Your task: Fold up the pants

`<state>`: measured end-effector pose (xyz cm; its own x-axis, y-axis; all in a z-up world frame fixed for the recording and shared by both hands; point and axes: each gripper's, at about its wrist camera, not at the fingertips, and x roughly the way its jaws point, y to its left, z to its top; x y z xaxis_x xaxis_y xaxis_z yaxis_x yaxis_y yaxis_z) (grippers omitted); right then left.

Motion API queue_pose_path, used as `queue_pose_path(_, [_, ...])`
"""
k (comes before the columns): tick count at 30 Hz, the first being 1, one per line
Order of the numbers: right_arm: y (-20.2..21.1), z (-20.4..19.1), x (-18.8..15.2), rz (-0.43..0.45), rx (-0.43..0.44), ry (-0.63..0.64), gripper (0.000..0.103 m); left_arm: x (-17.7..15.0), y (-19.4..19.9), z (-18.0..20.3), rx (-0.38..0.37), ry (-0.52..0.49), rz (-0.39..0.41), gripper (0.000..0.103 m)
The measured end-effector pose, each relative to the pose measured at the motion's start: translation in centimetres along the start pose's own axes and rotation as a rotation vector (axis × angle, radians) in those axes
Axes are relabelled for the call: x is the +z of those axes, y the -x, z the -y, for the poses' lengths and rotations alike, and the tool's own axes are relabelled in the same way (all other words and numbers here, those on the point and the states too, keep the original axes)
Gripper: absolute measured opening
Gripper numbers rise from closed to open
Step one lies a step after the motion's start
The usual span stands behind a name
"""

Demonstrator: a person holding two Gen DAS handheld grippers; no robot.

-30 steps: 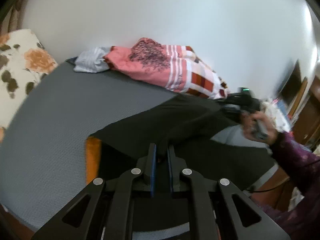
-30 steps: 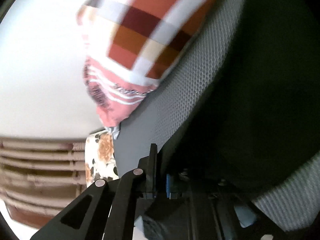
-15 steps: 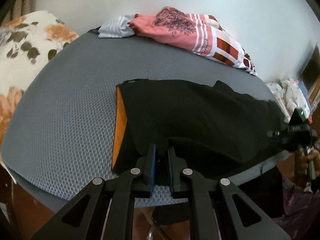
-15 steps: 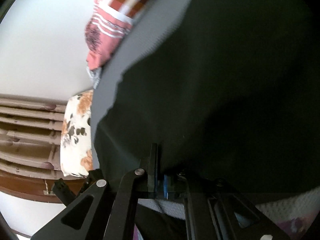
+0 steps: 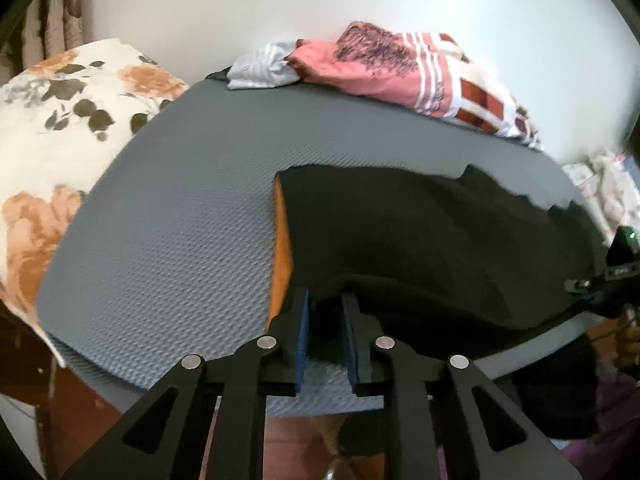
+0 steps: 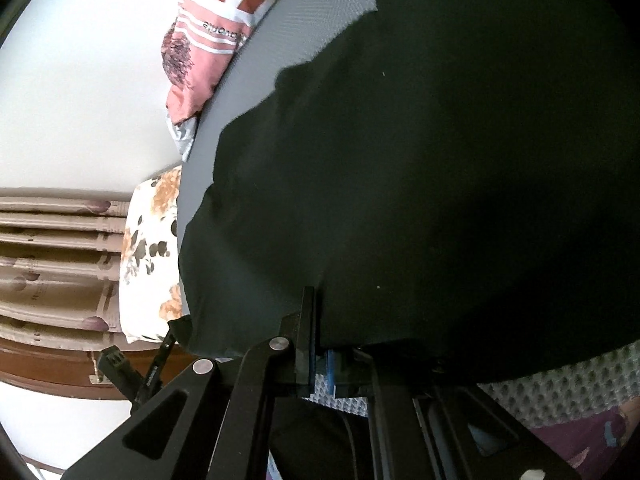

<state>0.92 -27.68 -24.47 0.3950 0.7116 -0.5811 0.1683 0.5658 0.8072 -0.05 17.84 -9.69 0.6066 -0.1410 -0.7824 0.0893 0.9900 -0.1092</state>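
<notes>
Since a second ago the pants [image 5: 420, 240] have dropped flat onto our mat [image 5: 180, 240], and both hands have come lower.
Left view: our left gripper [image 5: 326, 320] has just been opening, pads off the cloth edge between them. Right view: our right gripper [image 6: 322, 344] stays clenched on the pants; a pink cloth [image 6: 208, 40] carries lettering we cannot read.

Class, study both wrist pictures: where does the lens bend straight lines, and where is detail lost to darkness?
Left wrist view: the fisheye bows the grey textured mat into an arc, corners vignetted black. Right wrist view: the black fabric pants fill most of the frame, folds nearly lost in shadow; the white wall is far brighter.
</notes>
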Motion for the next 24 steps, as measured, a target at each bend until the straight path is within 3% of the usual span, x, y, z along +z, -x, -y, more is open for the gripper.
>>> queue_pose_path(2, [-0.1,-0.1,0.1,-0.002,0.006,0.004,0.004,-0.1,0.3,-0.4,0.070,-0.011,-0.005,0.054])
queue_pose_path(4, [-0.1,-0.2,0.0,-0.003,0.003,0.017,0.004,0.0,1.1,-1.1,0.132,-0.007,0.031,0.066])
queue_pose_path(9, [-0.3,-0.1,0.1,-0.009,0.020,0.009,0.004,1.2,3.7,-3.8,0.179,0.101,0.102,0.066])
queue_pose_path(13, [-0.4,0.0,0.1,-0.008,0.027,0.011,0.004,2.3,6.6,-2.4,0.117,0.101,0.200,0.066])
queue_pose_path(14, [-0.5,0.0,0.1,-0.008,0.030,0.009,0.004,2.8,6.8,-1.0,0.061,0.072,0.202,0.066])
queue_pose_path(18, [-0.6,0.1,0.0,-0.005,0.040,0.009,0.004,3.7,3.9,5.0,-0.092,-0.037,0.111,0.066])
queue_pose_path(21, [-0.7,0.1,-0.1,-0.012,0.058,0.011,0.006,3.2,-1.2,8.7,-0.084,-0.126,-0.010,0.066])
queue_pose_path(24, [-0.5,0.0,-0.1,-0.015,0.074,0.032,0.008,2.1,-5.2,8.9,-0.096,-0.105,-0.111,0.066])
